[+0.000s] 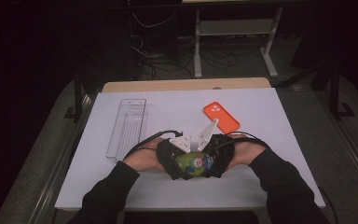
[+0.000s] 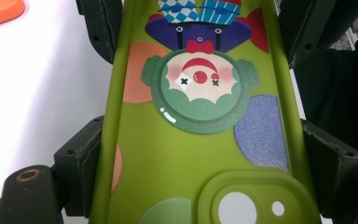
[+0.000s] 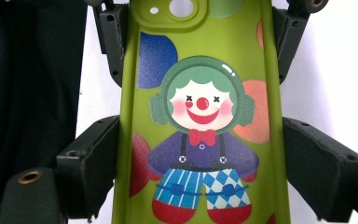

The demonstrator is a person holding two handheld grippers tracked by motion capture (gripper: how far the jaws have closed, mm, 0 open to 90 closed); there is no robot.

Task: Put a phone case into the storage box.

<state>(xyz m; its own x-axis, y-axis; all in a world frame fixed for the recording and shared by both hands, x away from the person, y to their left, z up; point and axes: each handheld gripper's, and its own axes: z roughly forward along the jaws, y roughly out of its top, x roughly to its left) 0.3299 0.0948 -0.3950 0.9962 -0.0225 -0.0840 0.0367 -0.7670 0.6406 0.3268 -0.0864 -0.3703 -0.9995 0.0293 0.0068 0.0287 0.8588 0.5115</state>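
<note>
Clown-print green phone case (image 3: 200,116), no lettering

Clown-printed lime-green phone case (image 3: 200,116), plain orange phone case (image 1: 221,116)

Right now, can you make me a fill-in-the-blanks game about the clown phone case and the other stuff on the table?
1. The phone case held between both tongs is mostly ____ in colour.
2. The clown printed on it has a red ____ tie under its chin.
3. The other phone case, lying flat on the table, is ____.
4. The clear tray lies on the person's ____ side.

Missing words: green; bow; orange; left
</note>
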